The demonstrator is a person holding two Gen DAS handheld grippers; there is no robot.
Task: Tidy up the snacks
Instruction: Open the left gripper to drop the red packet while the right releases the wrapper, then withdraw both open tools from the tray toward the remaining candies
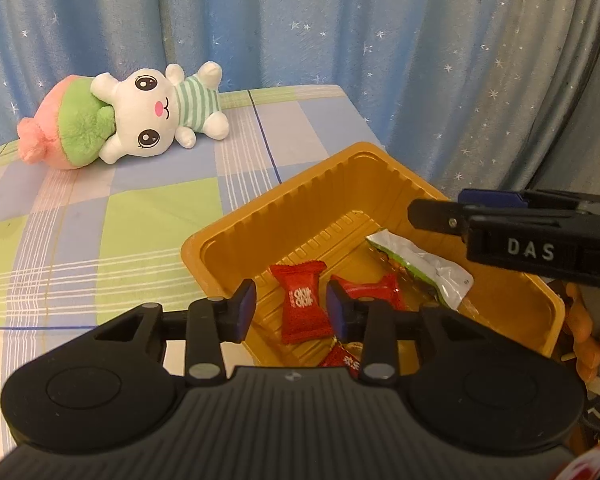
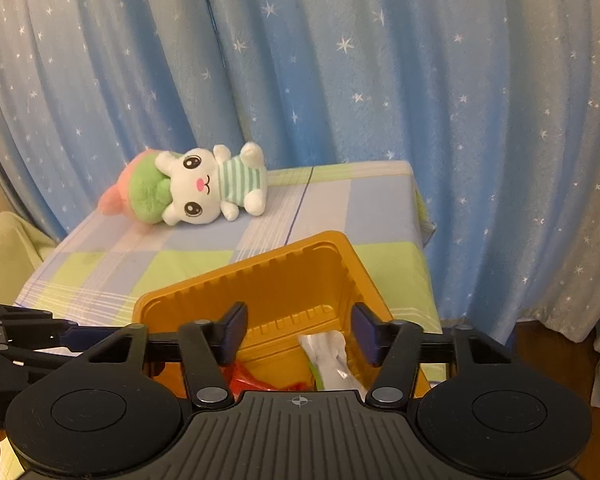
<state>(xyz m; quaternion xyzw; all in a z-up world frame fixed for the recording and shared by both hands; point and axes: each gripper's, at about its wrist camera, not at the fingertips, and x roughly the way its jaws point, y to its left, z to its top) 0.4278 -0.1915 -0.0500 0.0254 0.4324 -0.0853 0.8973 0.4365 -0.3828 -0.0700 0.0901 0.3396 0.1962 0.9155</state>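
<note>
the snacks, a red candy (image 1: 303,305) and a silver packet (image 1: 424,268), lie in the gold tray (image 1: 236,236) on the table. both the left gripper (image 1: 291,307) and the right gripper (image 2: 299,330) hang loose and empty above it, so each snack is likely dropped.

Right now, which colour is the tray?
Golden yellow tray, clearest in the left wrist view.

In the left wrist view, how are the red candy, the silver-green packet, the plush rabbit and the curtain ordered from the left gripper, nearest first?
From the left gripper:
1. Red candy, between its open fingers, in the yellow tray.
2. Silver-green packet, to the right in the tray.
3. Plush rabbit, far left on the checked cloth.
4. Curtain, behind everything.
</note>
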